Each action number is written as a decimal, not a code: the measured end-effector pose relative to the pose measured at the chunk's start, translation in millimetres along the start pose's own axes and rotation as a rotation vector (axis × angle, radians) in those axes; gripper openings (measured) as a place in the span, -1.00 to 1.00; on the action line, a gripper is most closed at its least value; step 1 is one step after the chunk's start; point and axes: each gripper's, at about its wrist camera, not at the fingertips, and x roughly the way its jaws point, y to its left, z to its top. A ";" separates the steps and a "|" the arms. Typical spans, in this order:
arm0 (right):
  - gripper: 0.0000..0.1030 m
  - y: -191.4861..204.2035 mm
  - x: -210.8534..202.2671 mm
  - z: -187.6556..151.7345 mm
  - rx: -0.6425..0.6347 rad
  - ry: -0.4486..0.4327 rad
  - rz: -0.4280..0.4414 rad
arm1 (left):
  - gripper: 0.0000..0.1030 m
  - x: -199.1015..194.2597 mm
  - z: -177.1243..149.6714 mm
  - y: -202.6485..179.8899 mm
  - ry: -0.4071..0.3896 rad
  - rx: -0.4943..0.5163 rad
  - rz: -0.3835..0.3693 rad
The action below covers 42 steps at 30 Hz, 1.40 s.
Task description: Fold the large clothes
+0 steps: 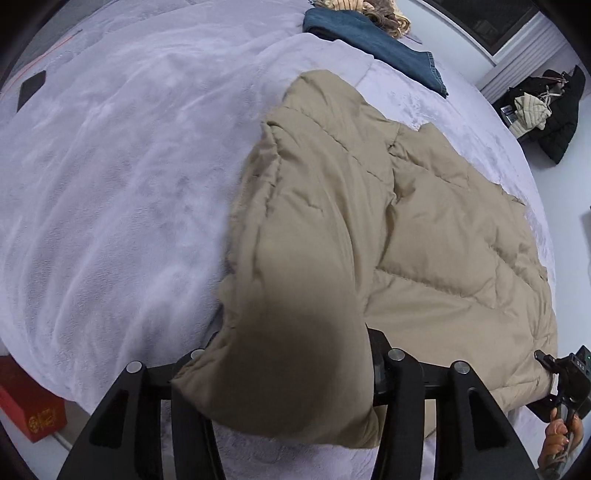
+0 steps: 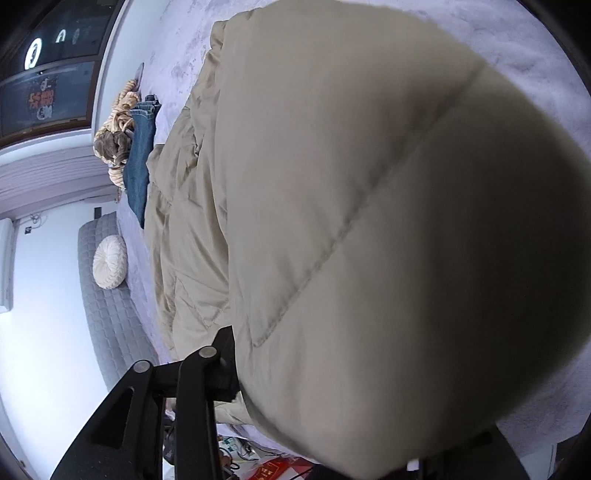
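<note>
Lilac fleece bed [image 1: 110,184], jeans [image 1: 388,44] at far edge. Tan puffer coat [image 1: 443,240] lies lengthwise away. Left tongs [image 1: 291,373] and right tongs [image 2: 332,369] each clamp a coat fold.

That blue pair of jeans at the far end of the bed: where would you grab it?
Probably the hemmed end of the jeans, nearest the beige coat. It lies flat and free on the bedspread, so a gripper coming from the coat's side could pinch it; the other end touches a striped heap.
</note>
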 end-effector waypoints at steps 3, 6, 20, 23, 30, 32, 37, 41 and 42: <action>0.00 2.2 -18.9 2.8 -0.021 -0.030 -0.059 | 0.02 -25.6 -2.4 11.4 -0.030 -0.008 0.050; 0.00 2.8 -39.7 2.5 -0.011 -0.090 -0.144 | 0.02 -54.7 -2.2 18.2 -0.115 -0.003 0.161; -0.46 23.4 -104.5 -33.1 -0.241 -0.281 -0.390 | 0.21 21.9 4.1 -11.4 0.065 0.122 0.175; -0.46 19.2 -123.9 -33.6 -0.248 -0.311 -0.402 | 0.24 21.3 8.6 -13.1 0.088 0.127 0.192; -0.46 22.4 -95.7 -21.8 -0.376 -0.216 -0.397 | 0.25 16.1 15.2 -23.3 0.100 0.107 0.247; -0.46 8.5 -73.1 -10.8 -0.348 -0.162 -0.443 | 0.45 18.7 16.7 -23.3 0.108 0.098 0.266; -0.52 -30.1 -47.6 -0.8 -0.260 -0.080 -0.454 | 0.62 24.9 19.2 -16.2 0.121 0.070 0.257; -0.52 -34.1 -53.4 -2.9 -0.234 -0.056 -0.444 | 0.62 16.8 20.4 -15.9 0.109 0.057 0.275; -0.49 -33.0 -57.4 -3.9 -0.224 -0.056 -0.436 | 0.62 11.2 20.0 -17.3 0.100 0.056 0.277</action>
